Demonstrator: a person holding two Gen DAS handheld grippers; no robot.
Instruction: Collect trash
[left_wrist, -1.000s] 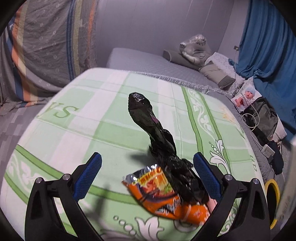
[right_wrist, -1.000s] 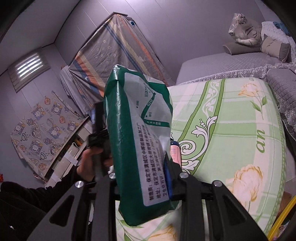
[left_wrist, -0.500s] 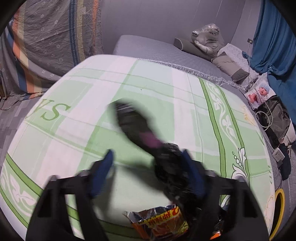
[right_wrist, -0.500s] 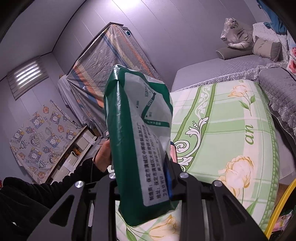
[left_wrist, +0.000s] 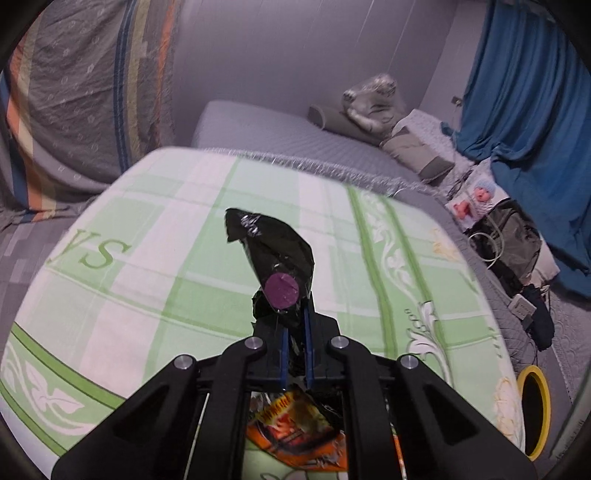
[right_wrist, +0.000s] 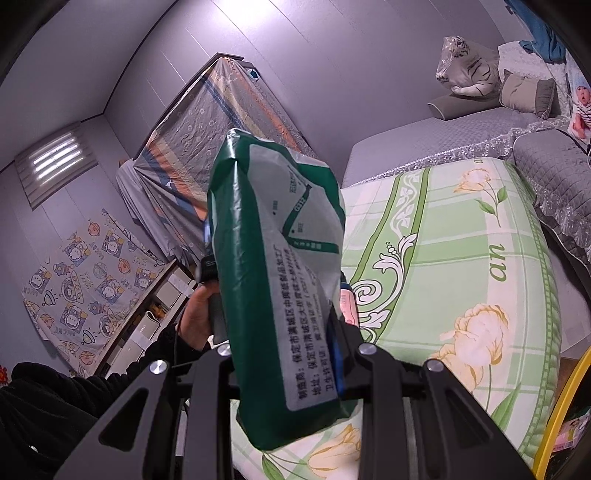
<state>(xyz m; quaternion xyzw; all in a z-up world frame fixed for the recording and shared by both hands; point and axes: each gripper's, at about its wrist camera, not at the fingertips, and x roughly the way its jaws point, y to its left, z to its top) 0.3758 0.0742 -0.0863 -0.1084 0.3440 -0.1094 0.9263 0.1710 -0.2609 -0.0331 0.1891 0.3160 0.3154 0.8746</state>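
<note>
our left gripper (left_wrist: 293, 341) has its jaws clamped on a crumpled black wrapper (left_wrist: 275, 260) that sticks up above the green checked bed cover (left_wrist: 147, 266). under it an orange snack packet (left_wrist: 299, 428) lies on the cover. our right gripper (right_wrist: 286, 360) pinches a tall green bag (right_wrist: 273, 295), upright over the same bed. a hand (right_wrist: 197, 317) shows behind the bag.

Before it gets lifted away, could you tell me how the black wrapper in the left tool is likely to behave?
The black wrapper looks crinkled and thin, so probably light and floppy. It stands up from the shut left tool, so it may sway. Its glossy film could slip.
</note>
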